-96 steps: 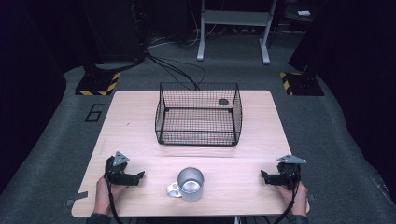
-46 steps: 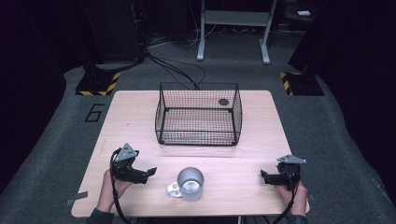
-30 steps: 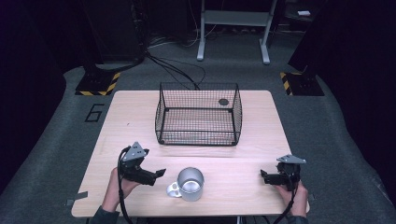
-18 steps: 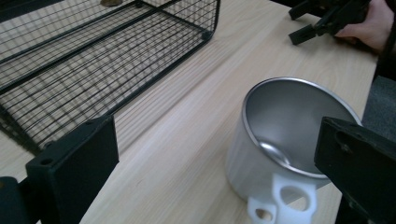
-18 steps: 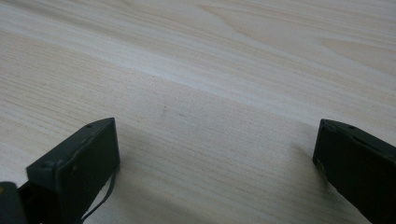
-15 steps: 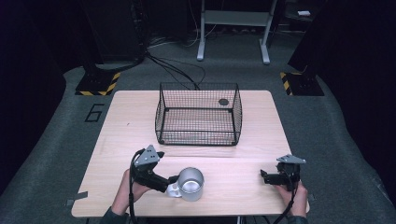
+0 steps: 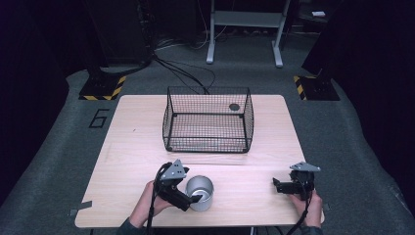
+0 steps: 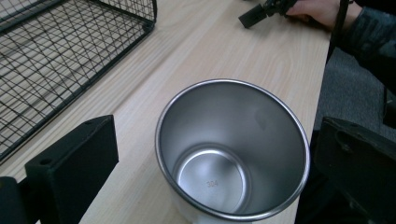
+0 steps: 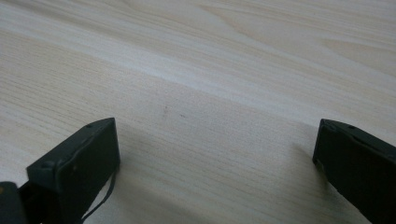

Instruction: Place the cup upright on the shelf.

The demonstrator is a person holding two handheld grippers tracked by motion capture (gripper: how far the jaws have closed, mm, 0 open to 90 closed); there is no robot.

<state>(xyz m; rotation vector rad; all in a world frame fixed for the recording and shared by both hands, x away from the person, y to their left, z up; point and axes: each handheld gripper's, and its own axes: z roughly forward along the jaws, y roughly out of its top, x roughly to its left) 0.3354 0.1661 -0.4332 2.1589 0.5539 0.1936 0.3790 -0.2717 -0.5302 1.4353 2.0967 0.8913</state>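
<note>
High view: a steel cup (image 7: 200, 192) stands upright near the front edge of the wooden tabletop (image 7: 122, 152), its mouth open upward. The left hand-held gripper (image 7: 182, 196) sits just beside the cup on its left, held by the left hand (image 7: 151, 201), and reaches toward the cup's wall. Left gripper view: the 2 black jaws stand wide apart with the cup (image 8: 232, 151) between them, one jaw on each side of the rim, a gap showing on both sides, so they are not clamped on it. The cup is empty, with a small stamped mark on its bottom. A black wire basket (image 7: 208, 119) stands well apart behind the cup, toward the far side of the tabletop, with a small dark round thing (image 7: 234, 106) at its back right. The right hand-held gripper (image 7: 278, 184) rests near the front right corner in the right hand (image 7: 309, 204), well apart from the cup. Right gripper view: its jaws stand wide apart over bare wood.
</note>
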